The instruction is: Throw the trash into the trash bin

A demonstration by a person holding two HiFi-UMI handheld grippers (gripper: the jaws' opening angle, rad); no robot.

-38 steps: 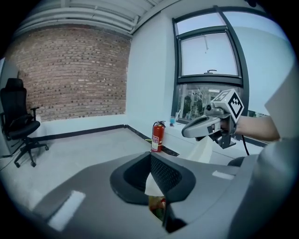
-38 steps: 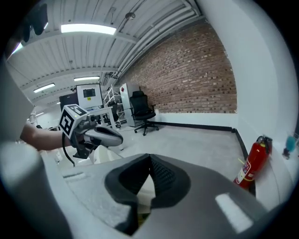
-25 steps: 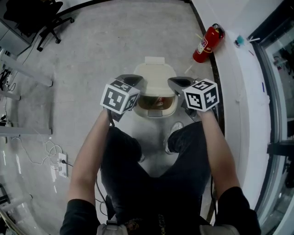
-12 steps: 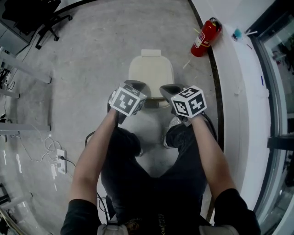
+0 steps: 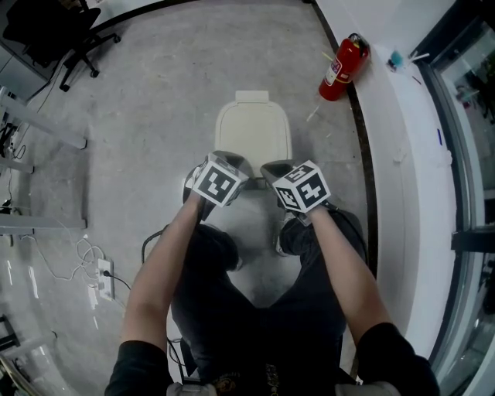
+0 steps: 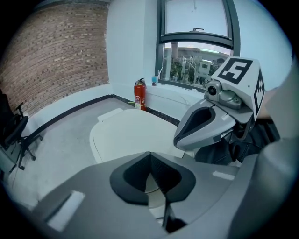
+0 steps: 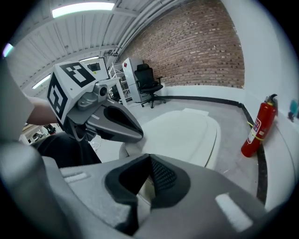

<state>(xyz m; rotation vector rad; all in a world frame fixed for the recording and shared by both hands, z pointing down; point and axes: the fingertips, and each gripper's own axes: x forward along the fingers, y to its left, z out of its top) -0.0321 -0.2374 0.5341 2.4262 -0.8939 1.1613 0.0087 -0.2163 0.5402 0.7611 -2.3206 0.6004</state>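
The cream trash bin (image 5: 254,131) stands on the floor in front of the person's legs with its lid down, so no trash shows. My left gripper (image 5: 229,160) and right gripper (image 5: 275,167) hover side by side over the bin's near edge, both shut and empty. The left gripper view looks past my left gripper (image 6: 150,156) to the bin lid (image 6: 131,133), with the right gripper (image 6: 202,125) beside it. From the right gripper view, my right gripper (image 7: 150,161) points at the lid (image 7: 187,133), the left gripper (image 7: 117,123) at its left.
A red fire extinguisher (image 5: 340,68) leans at the white window ledge (image 5: 394,155) to the right. An office chair (image 5: 46,23) stands far left. A power strip (image 5: 104,277) and cables lie left of the person's legs. A shoe (image 5: 290,230) rests by the bin's base.
The bin's lid was up a second ago with trash showing inside; it is now down. Both grippers have drawn back toward the person and closer together.
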